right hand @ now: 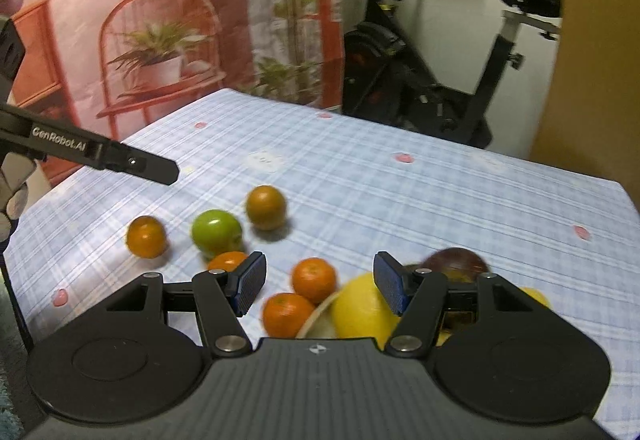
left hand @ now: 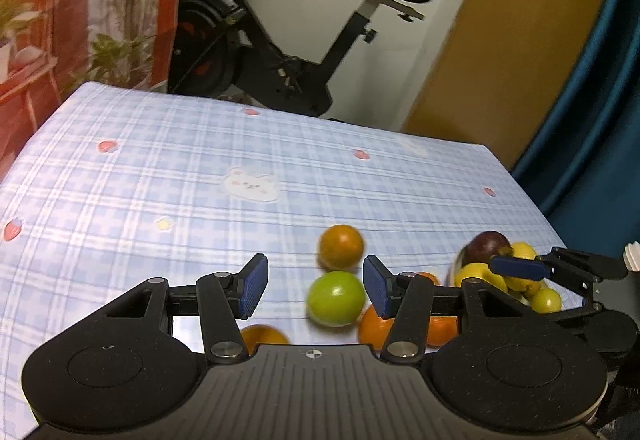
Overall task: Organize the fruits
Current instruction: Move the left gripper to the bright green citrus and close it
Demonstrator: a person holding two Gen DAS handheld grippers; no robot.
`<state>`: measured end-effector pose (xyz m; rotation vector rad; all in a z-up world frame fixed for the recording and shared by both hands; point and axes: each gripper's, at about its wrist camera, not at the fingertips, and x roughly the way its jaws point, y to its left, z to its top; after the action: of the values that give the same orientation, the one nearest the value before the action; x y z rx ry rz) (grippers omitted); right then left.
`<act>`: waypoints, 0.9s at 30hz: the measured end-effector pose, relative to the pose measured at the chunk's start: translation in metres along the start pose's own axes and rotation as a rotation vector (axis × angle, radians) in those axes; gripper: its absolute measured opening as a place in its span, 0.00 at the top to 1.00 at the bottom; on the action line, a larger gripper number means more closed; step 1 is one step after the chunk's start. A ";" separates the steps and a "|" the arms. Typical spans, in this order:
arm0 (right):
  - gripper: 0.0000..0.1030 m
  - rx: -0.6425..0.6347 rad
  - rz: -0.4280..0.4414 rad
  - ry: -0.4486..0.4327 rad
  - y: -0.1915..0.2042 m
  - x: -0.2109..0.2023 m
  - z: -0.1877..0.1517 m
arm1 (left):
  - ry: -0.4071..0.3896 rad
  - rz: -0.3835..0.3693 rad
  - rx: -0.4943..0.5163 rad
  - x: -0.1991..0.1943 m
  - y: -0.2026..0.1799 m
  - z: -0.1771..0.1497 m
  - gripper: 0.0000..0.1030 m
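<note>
Loose fruit lies on the blue checked tablecloth [right hand: 400,199]: a green fruit [left hand: 336,298] [right hand: 216,232], a brownish orange [left hand: 340,248] [right hand: 266,207] and several small oranges [right hand: 314,280]. Yellow lemons [right hand: 360,312] [left hand: 480,274] and a dark purple fruit [right hand: 456,264] [left hand: 486,246] sit in a bowl whose tan rim [right hand: 316,314] shows. My left gripper [left hand: 316,286] [right hand: 172,169] hovers open above the green fruit, holding nothing. Over the bowl's edge my right gripper [right hand: 320,288] [left hand: 520,272] is open, its right pad in front of a lemon without pressing it.
An exercise bike [left hand: 280,51] [right hand: 440,79] stands behind the table's far edge. A printed pink backdrop [right hand: 140,19] hangs at the left, with a wooden panel [left hand: 500,39] and a blue curtain [left hand: 592,99] at the right. A gloved hand [right hand: 12,183] holds the left gripper.
</note>
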<state>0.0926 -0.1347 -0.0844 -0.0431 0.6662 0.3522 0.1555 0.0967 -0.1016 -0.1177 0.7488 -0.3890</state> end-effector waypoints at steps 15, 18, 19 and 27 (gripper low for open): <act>0.40 -0.132 0.132 0.034 0.057 0.065 0.013 | 0.067 -0.062 -0.074 0.033 0.013 -0.006 0.47; 0.41 -0.159 0.145 0.049 0.066 0.079 0.015 | 0.089 -0.079 -0.068 0.045 0.008 -0.011 0.47; 0.42 -0.164 0.147 0.053 0.067 0.083 0.016 | 0.098 -0.083 -0.067 0.049 0.007 -0.012 0.47; 0.45 -0.133 0.172 0.088 0.065 0.101 0.016 | 0.127 -0.105 -0.078 0.059 0.009 -0.019 0.47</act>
<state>0.1549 -0.0405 -0.1290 -0.1294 0.7349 0.5629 0.1845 0.0829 -0.1558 -0.2072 0.8858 -0.4703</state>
